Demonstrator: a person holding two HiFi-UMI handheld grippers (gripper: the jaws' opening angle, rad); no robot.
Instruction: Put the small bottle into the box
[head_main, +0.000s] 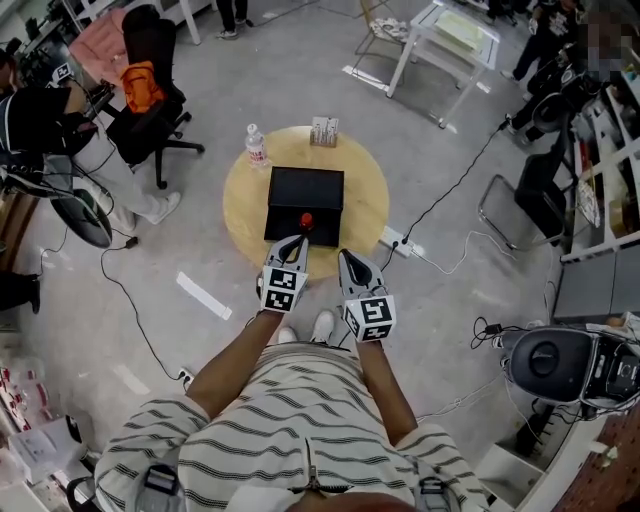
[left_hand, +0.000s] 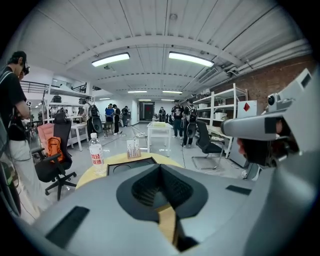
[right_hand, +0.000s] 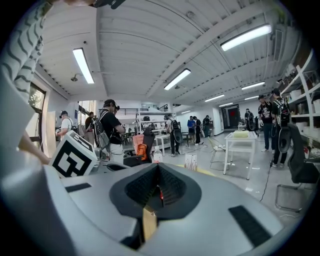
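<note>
Your striped shirt (head_main: 300, 440) fills the bottom of the head view, with both forearms reaching toward the round wooden table (head_main: 243, 212). The marker cubes (head_main: 283, 285) carry black-and-white square patterns, no letters.

Your left gripper (head_main: 296, 240) has its jaws pressed together with nothing between them. Your right gripper (head_main: 346, 254) also has its jaws closed. A thin red sliver shows at their seam in the right gripper view, but you cannot tell there whether it is pinched.

The small bottle (head_main: 306, 220) shows only as a red top at the near edge of the black box (head_main: 305, 185), just beyond your left jaw tips. It is too small to tell its long axis or lean.

Behind the box stand a water bottle (head_main: 257, 146), its red label bearing white characters too small to read, and a printed card (head_main: 324, 131), also unreadable.
</note>
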